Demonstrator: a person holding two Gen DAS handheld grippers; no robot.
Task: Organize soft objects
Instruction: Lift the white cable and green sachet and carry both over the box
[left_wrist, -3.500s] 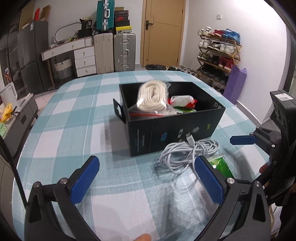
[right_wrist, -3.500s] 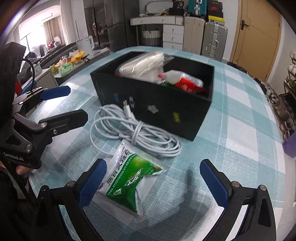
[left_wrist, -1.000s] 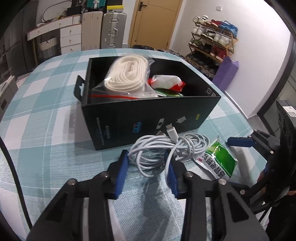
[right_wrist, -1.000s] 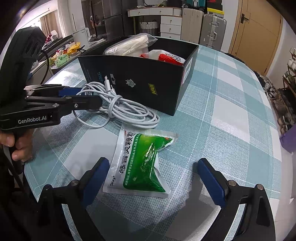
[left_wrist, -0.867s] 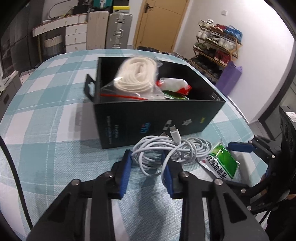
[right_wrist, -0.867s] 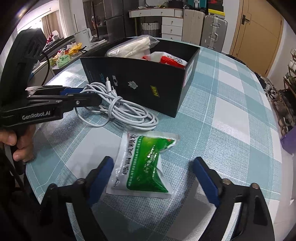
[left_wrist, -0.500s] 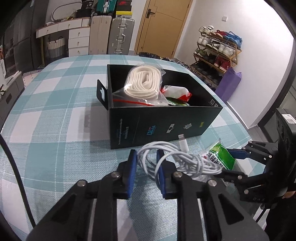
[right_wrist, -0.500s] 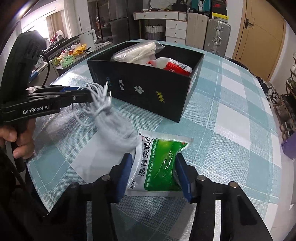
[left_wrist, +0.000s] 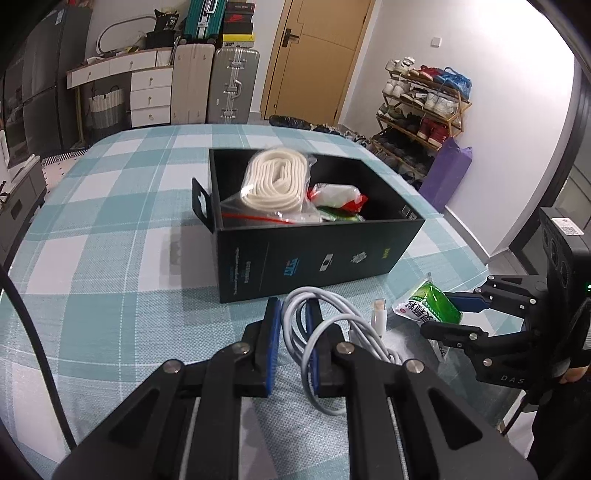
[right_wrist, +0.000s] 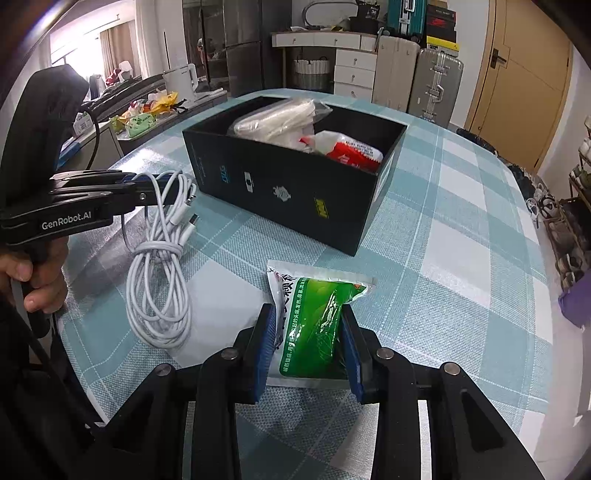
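Left claw (left_wrist: 291, 325): clamped tight on a few strands of the white cable (right_wrist: 159, 280), its blue pads nearly meeting; it points down at a moderate slope toward the near wall of the black box (left_wrist: 314, 254).
Left hand (right_wrist: 40, 277): fingers curled round the black handle at the left edge of the right wrist view, the claw held out level from it toward the box.
White cable: gripped at its upper loops, the rest of the bundle hanging down from the claw (a knot wraps its middle) with the lowest loops touching or just above the tabletop (right_wrist: 461, 229); I cannot tell which. One plug end (left_wrist: 379, 317) sticks out beside the claw.
Right claw (right_wrist: 308, 332): jaws closing, with the green sachet (right_wrist: 314, 325) between them; both blue pads already press its sides and the packet bulges between them. The claw tilts steeply down at the tabletop.
Right hand: only a fingertip shows behind the gripper body at the right edge of the left wrist view.
Green sachet: flat on the checked cloth just in front of the box's near corner, its far end free of the pads.
Black box: open-topped, standing on the tabletop, holding a bagged white rope (left_wrist: 275, 182), a red-and-white pack (right_wrist: 351, 147) and something green beneath it.
Claws to each other: apart, the left one nearer the box's left end.
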